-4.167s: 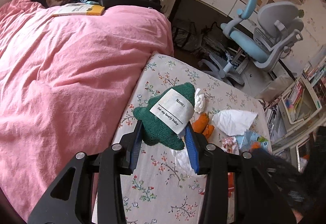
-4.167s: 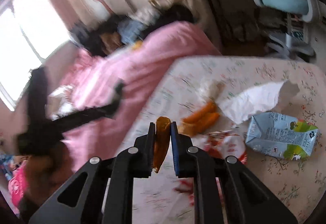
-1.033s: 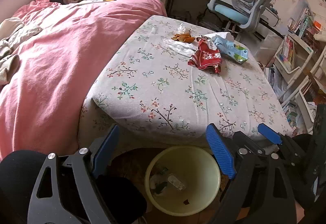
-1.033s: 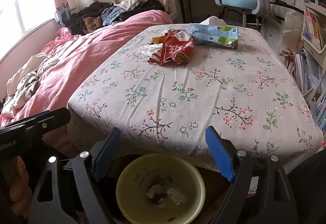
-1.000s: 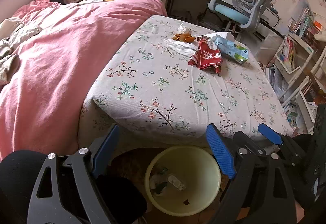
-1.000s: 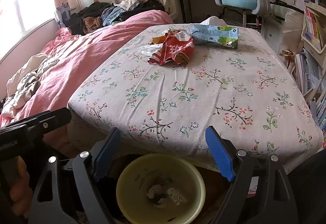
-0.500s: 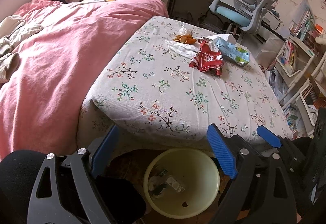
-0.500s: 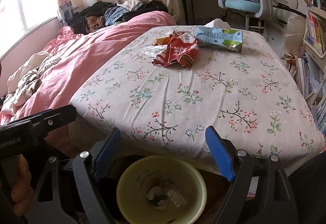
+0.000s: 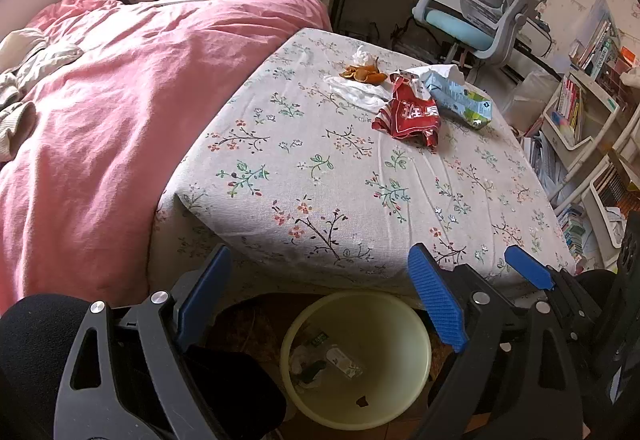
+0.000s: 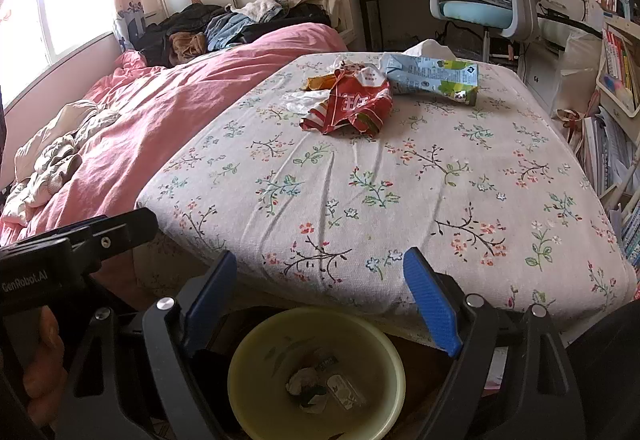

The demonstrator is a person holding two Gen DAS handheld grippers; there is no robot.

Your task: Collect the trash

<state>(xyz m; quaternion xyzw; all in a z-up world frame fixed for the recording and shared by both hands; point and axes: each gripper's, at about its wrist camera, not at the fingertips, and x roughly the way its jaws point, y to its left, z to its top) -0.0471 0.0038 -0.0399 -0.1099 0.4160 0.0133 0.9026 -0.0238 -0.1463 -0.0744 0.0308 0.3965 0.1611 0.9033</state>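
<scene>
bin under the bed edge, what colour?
Pale yellow bin; clearest in the right wrist view.

scraps in the yellow bin [image 10: 256, 344] too small to identify.

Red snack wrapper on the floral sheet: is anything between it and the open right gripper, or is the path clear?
Nothing visible blocks it. The right gripper hangs open over the yellow bin at the bed's foot, and only bare floral sheet lies between it and the red snack wrapper. The blue carton and orange peel lie beyond the wrapper.
</scene>
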